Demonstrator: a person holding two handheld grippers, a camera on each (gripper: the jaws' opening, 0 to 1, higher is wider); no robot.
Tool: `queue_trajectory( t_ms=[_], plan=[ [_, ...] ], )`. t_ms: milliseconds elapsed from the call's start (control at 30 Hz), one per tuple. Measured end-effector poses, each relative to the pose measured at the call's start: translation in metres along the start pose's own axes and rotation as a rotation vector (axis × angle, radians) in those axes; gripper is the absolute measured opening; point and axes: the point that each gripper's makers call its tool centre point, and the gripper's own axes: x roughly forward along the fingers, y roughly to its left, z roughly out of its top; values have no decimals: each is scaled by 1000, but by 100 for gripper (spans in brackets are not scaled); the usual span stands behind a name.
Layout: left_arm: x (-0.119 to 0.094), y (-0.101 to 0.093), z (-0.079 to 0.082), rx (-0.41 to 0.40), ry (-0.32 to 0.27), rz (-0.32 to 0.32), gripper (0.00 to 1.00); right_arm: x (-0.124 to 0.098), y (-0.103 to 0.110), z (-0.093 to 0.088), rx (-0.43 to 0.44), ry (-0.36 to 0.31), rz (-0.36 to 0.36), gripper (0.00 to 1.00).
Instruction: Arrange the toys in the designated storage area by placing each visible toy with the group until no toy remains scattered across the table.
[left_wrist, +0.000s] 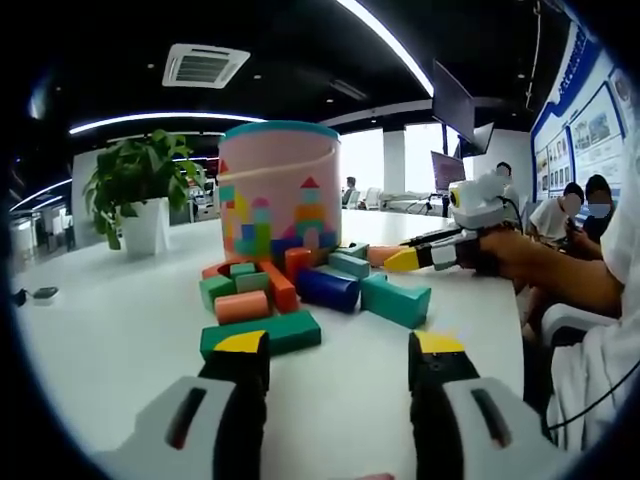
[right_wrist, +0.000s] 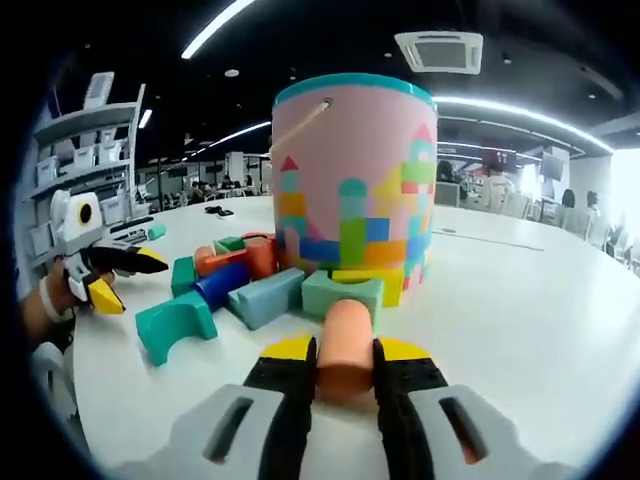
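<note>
A pink toy bucket (left_wrist: 280, 190) with a teal rim stands on the white table (left_wrist: 110, 340), with several coloured foam blocks piled at its foot. Among them are a long green block (left_wrist: 262, 333), a blue cylinder (left_wrist: 328, 288) and a teal block (left_wrist: 396, 300). My left gripper (left_wrist: 340, 350) is open just short of the green block, holding nothing. My right gripper (right_wrist: 345, 362) is shut on an orange cylinder (right_wrist: 345, 350), close in front of a green arch block (right_wrist: 342, 292) and the bucket (right_wrist: 355, 170). The left gripper view has the right gripper (left_wrist: 402, 261) reaching in beside the pile. In the right gripper view the left gripper (right_wrist: 128, 278) is open.
A potted plant (left_wrist: 140, 190) stands at the table's far left, and a small dark object (left_wrist: 40, 293) lies near the left edge. People sit at the right (left_wrist: 560, 215). A teal arch block (right_wrist: 175, 322) lies at the pile's edge. Shelves (right_wrist: 90, 150) stand behind.
</note>
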Motion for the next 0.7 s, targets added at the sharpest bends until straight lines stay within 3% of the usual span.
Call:
queue_trajectory(
  t_ms=[133,367,700],
  plan=[
    [0,0,0,0,0,-1,57,-5,3,10,-37,-55,1,22],
    [0,0,0,0,0,-1,57,-7,7,12,-153,-57,-25,22],
    [0,0,0,1,2,-1,57,-21,4,25,-96,-102,-5,22]
  ],
)
